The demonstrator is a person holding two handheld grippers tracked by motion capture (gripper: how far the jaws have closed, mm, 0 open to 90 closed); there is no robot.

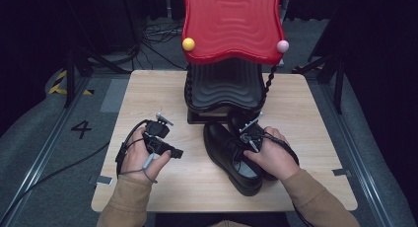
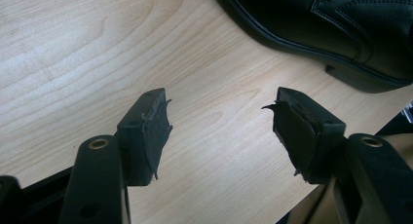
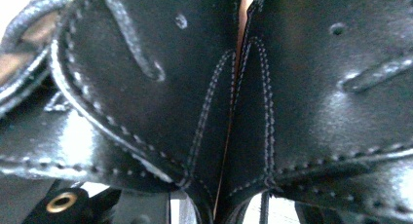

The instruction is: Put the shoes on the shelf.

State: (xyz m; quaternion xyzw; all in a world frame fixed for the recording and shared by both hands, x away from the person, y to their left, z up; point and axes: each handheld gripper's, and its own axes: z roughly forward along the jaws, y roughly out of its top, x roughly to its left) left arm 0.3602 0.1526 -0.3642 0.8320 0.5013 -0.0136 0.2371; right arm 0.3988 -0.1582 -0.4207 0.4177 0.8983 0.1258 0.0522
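Fingers [image 2: 146, 136] of our left gripper [image 1: 167, 148] stand wide apart with nothing between them, hovering over bare wood just left of the black shoes [image 1: 231, 155]. Our right gripper [image 1: 250, 133] presses in where the two shoes meet; its own camera looks close onto stitched black leather [image 3: 146, 87], and we cannot tell how far its jaws stand apart. Both shoes sit side by side on the wooden table [image 1: 162, 187], toes just in front of the red-and-black rack [image 1: 229, 24].
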